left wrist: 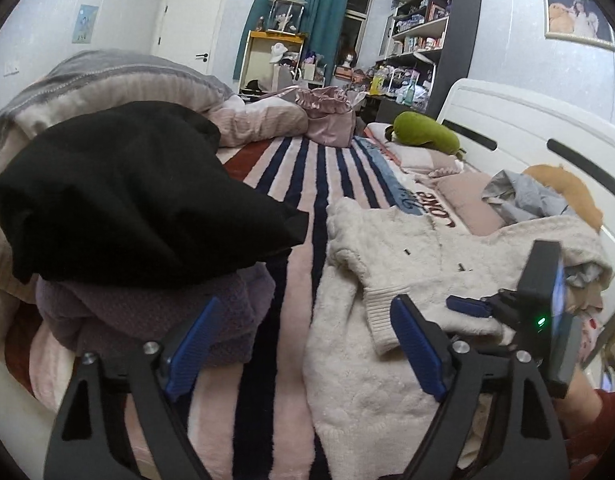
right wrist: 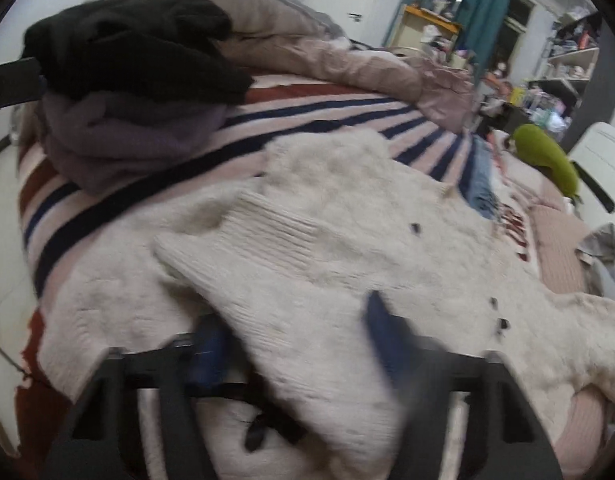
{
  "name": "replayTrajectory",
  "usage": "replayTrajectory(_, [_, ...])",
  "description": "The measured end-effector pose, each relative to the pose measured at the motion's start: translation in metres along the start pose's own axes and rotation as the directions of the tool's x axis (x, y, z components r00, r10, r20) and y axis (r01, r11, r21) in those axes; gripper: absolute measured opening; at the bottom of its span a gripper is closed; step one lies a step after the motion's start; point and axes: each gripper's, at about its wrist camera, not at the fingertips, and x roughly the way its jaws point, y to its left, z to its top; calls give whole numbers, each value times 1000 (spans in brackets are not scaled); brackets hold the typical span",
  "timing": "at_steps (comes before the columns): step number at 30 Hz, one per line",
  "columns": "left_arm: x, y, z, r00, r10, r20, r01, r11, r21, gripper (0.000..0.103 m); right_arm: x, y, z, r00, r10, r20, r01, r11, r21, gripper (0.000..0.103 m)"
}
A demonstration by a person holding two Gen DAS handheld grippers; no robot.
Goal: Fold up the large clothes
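A fluffy cream cardigan (left wrist: 387, 384) (right wrist: 347, 216) lies spread on the striped blanket (left wrist: 303, 184), dark buttons up. My left gripper (left wrist: 307, 344) is open above the blanket at the cardigan's left edge, with nothing between its blue pads. My right gripper (right wrist: 299, 348) is blurred. Its jaws stand apart with the cardigan's ribbed sleeve (right wrist: 299, 312) lying flat between them and draped over the left finger (right wrist: 211, 356). In the left wrist view one of its blue fingers (left wrist: 465, 306) rests on the cardigan near the ribbed cuff (left wrist: 381, 320).
A folded pile sits at the left: a black garment (left wrist: 127, 200) on a purple knit (left wrist: 147, 312). Behind it lies a bunched pink duvet (left wrist: 259, 120). A green plush (left wrist: 425, 134), a grey garment (left wrist: 523, 196) and the white headboard (left wrist: 527, 128) line the right side.
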Motion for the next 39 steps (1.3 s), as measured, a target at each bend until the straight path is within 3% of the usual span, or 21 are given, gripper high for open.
replayTrajectory(1, [3, -3, -1, 1000, 3, -6, -3, 1000, 4, 85, -3, -8, -2, 1000, 18, 9, -18, 999, 34, 15])
replayTrajectory(4, [13, -8, -3, 1000, 5, -24, -5, 1000, 13, 88, -18, -35, -5, 995, 80, 64, -90, 982, 165, 5])
replayTrajectory(10, [29, -29, -6, 998, -20, -64, 23, 999, 41, 88, -59, -87, -26, 986, 14, 166, -72, 934, 349, 3])
replayTrajectory(15, [38, -50, -3, 996, -50, -78, 55, 996, 63, 89, -89, -148, -74, 981, -23, 191, -90, 821, 563, 3])
replayTrajectory(20, [51, -73, -4, 991, -83, -105, 90, 994, 55, 89, -102, -171, -130, 984, -51, 168, -74, 749, 659, 3])
replayTrajectory(24, [62, -88, -5, 988, -88, -126, 95, 994, 51, 89, -102, -174, -162, 980, 5, 198, -143, 708, 691, 3])
replayTrajectory(27, [69, -98, -4, 986, -93, -139, 100, 994, 45, 89, -95, -167, -170, 975, 84, 207, -205, 705, 678, 8])
replayTrajectory(29, [72, -105, -4, 984, -99, -145, 106, 993, 45, 89, -95, -170, -178, 970, 109, 219, -232, 697, 679, 20])
replayTrajectory(31, [73, -109, -5, 983, -101, -153, 110, 993, 52, 89, -100, -182, -190, 965, 90, 246, -241, 671, 701, 50])
replayTrajectory(33, [75, -112, -5, 983, -97, -158, 108, 992, 61, 89, -107, -185, -201, 963, 72, 261, -244, 647, 722, 50])
replayTrajectory(38, [77, -115, -2, 982, -100, -161, 111, 992, 64, 89, -121, -211, -235, 975, -37, 220, -161, 567, 808, 51])
replayTrajectory(39, [77, -115, -2, 982, -101, -161, 113, 992, 63, 89, -121, -215, -239, 977, -46, 206, -148, 547, 824, 46])
